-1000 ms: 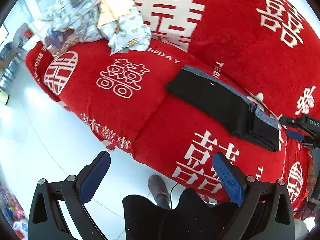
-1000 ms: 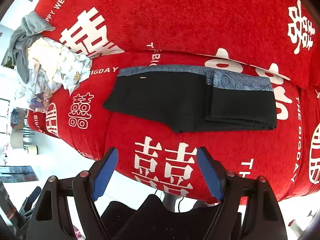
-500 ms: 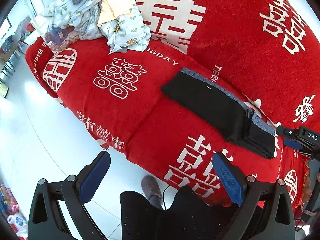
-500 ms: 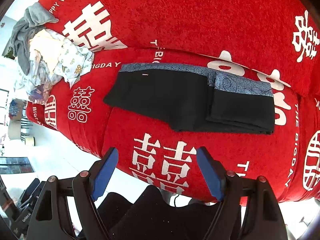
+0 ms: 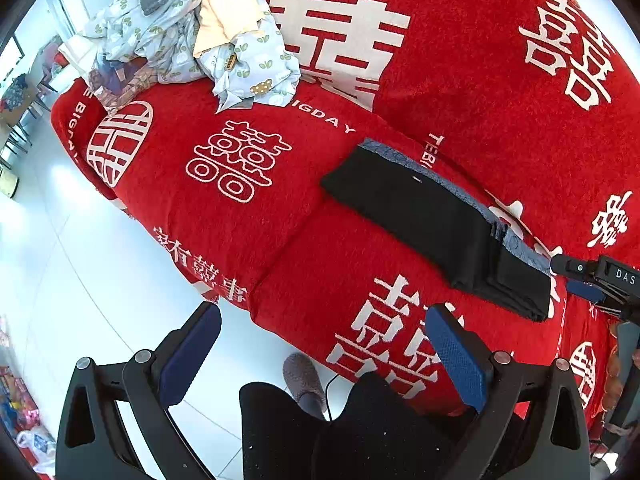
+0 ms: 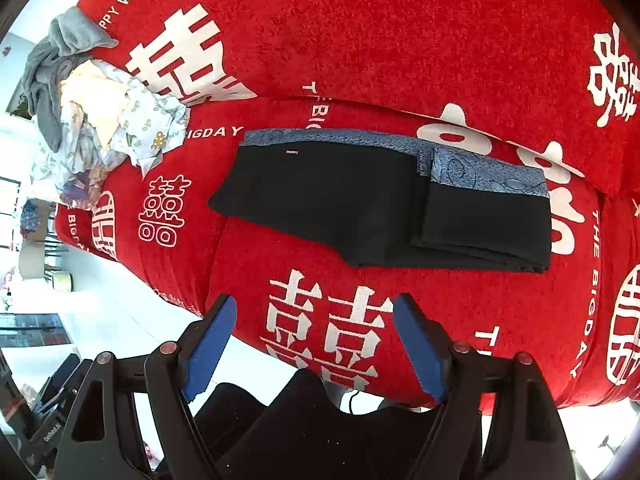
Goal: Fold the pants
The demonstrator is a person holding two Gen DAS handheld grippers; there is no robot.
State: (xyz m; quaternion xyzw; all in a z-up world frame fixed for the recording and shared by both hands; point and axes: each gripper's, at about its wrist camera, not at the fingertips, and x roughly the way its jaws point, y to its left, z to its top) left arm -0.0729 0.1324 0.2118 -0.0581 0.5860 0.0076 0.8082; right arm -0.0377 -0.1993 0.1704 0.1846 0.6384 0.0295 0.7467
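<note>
One pair of black pants (image 6: 372,208) lies folded on the red sofa (image 6: 400,40), beyond two hand-held grippers, left (image 5: 324,344) and right (image 6: 314,336), both wide open and empty; one clothes pile (image 5: 188,36), perhaps several garments.

Black pants (image 6: 360,208), blue-patterned waistband (image 6: 488,174)

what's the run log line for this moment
pants: part-folded on sofa | left gripper: open, empty | right gripper: open, empty

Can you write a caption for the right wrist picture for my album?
Black folded pants with a blue patterned waistband lie on the red sofa cover, beyond the right gripper with open blue fingers.
</note>
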